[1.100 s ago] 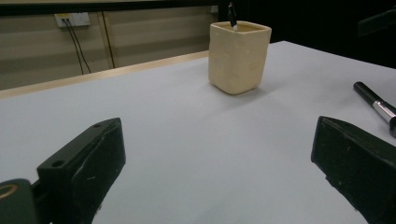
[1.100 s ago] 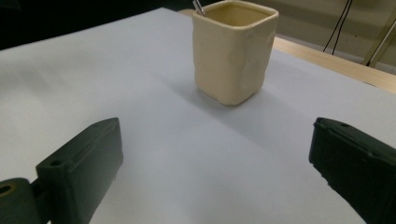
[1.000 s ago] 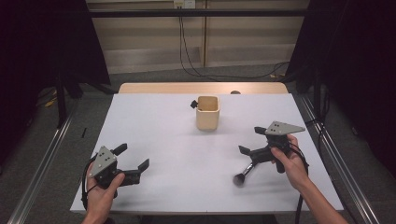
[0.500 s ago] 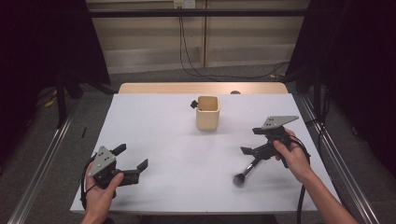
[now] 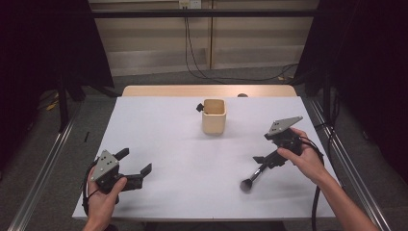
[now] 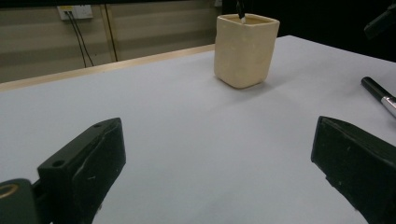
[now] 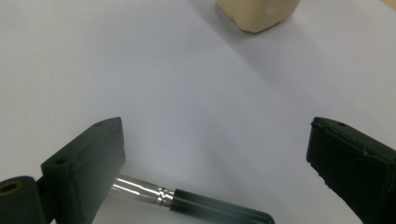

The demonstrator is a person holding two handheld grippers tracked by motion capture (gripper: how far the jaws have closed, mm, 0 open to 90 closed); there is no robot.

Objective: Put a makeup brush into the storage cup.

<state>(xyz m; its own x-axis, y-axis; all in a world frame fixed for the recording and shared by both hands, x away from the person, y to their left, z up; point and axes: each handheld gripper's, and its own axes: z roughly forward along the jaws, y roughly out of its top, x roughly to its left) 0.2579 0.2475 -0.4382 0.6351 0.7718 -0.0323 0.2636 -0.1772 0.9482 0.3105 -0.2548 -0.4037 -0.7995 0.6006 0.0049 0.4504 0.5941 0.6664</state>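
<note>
the right gripper (image 5: 267, 158) hangs jaws apart over the brush (image 7: 196, 199), likely lining up a grab toward the cup (image 5: 214, 116), while the left gripper (image 5: 135, 168) rests open, idle.

No readable text, label, brand, number or sign anywhere in these views.
</note>
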